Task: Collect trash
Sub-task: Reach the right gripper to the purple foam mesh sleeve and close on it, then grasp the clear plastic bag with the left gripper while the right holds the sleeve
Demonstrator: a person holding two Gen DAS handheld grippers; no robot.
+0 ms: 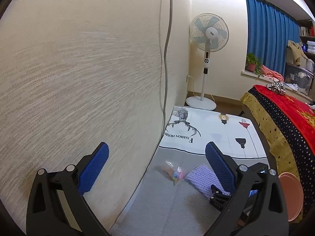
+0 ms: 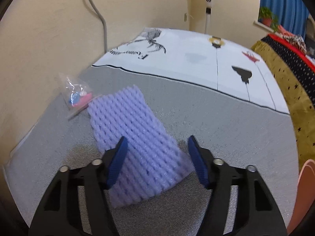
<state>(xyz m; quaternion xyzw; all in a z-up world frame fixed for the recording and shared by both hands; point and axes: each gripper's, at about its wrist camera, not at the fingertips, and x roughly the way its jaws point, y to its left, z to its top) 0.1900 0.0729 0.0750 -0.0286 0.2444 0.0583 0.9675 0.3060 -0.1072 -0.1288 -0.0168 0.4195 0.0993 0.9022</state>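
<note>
Two blue, ribbed-pad grippers hang over a grey woven mat: the right gripper point(image 2: 156, 157) spread wide astride a lilac foam net sleeve point(image 2: 135, 135) lying flat, the left gripper point(image 1: 157, 163) likewise spread, empty, beside a textured cream wall point(image 1: 78, 68). One crinkled clear plastic bag point(image 2: 75, 93) touches the sleeve's far corner.

standing fan point(image 1: 208, 32) by wall | blue curtain point(image 1: 271, 37) | potted plant point(image 1: 252, 61) | red blanket point(image 1: 283, 106)
</note>
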